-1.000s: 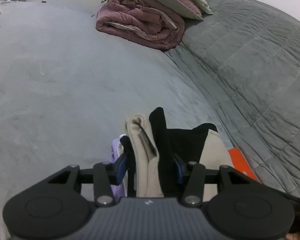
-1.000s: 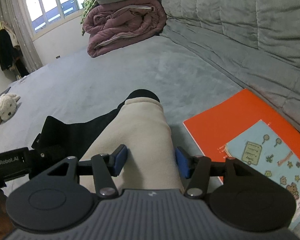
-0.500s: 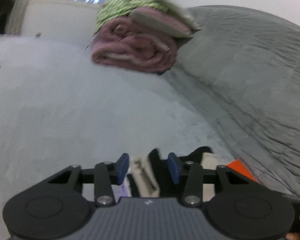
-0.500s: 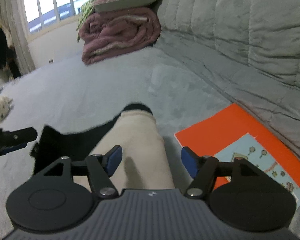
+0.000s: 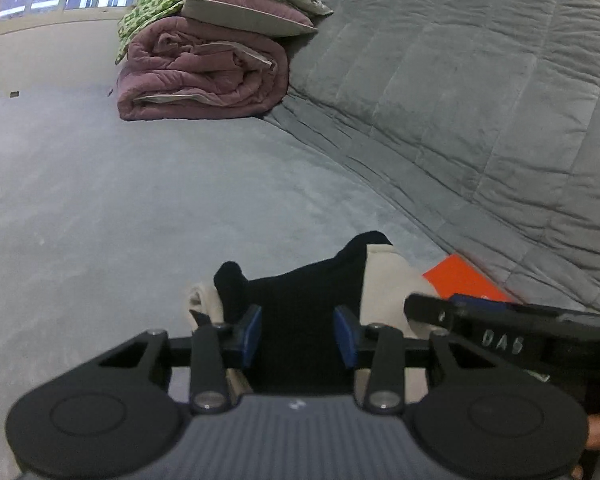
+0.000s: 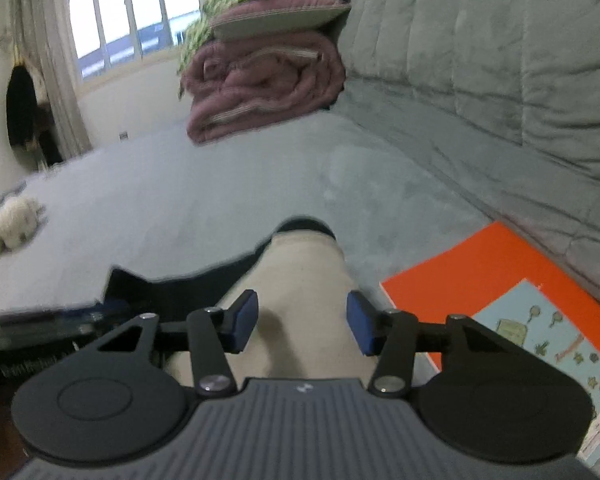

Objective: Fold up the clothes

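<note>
Left gripper [image 5: 298,334] and right gripper [image 6: 302,322]: both spread, pinching nothing, poised over black-and-beige garment [image 6: 304,280]. Lying bundled compactly on grey bed [image 5: 140,208], beside orange book [image 6: 480,272]. Looks folded; possibly tidying left.

garment [image 5: 300,300]: black w/ beige sleeves, folded, lying flat on grey bed
sleeve [image 6: 300,280]: beige, black cuff, faces away

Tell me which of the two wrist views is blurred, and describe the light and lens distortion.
Right wrist view: motion-blurred, with the plush toy and rolled quilt smeared and the window blown out to white. Left wrist view: sharper, quilt folds crisp, light soft and even. Both: fisheye bending, dark corners.
</note>
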Tool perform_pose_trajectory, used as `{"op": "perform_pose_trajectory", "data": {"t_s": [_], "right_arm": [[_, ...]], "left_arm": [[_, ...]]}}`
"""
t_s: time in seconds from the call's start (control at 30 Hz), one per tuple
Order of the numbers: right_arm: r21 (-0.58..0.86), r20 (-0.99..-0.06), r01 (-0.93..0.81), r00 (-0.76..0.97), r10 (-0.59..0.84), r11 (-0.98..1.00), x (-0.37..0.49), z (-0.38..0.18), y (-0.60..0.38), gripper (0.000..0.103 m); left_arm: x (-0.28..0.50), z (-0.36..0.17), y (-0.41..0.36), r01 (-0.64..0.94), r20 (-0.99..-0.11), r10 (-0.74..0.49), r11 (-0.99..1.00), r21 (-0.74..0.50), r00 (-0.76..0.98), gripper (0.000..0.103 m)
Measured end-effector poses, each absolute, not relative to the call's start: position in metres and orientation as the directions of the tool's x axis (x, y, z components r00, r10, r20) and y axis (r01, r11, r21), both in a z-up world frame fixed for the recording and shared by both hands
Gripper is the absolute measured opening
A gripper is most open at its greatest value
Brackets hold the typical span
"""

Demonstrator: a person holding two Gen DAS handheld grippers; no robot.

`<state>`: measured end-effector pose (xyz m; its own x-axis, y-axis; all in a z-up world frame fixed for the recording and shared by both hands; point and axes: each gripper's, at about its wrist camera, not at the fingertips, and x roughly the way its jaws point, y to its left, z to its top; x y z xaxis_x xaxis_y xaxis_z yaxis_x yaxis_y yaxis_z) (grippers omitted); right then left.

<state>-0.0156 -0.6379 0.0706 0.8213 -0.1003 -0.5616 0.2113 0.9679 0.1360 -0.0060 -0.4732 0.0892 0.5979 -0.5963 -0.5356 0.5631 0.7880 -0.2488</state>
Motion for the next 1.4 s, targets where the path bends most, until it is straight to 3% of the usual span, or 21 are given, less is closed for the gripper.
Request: {"op": "perform_pose_trajectory", "data": {"t_s": [0.17,0.47,0.77,1.4], "right_arm": [[0.094,-0.584,0.215,0.802,-0.121,0.972,-0.013,0.063,-0.633,0.053],[0.095,-0.607,0.246,0.782,-0.140,0.965,-0.017,0.051,-0.630,0.057],[0.132,-0.606,0.272,0.783,-0.140,0.953,-0.017,0.044,-0.634,0.060],[0.070,-0.582,0.275,0.792,-0.185,0.959,-0.034,0.066,-0.614,0.061]], "left_arm": [[-0.003,0.081,-0.470,0.571,-0.530,-0.598,0.785,-0.240,0.601,0.040],[0.000,0.066,-0.468,0.594,-0.515,-0.600,0.779,-0.201,0.613,0.031],[0.002,0.060,-0.472,0.590,-0.521,-0.586,0.787,-0.181,0.621,0.031],[-0.005,0.060,-0.483,0.582,-0.541,-0.536,0.807,-0.101,0.649,0.030]]}}
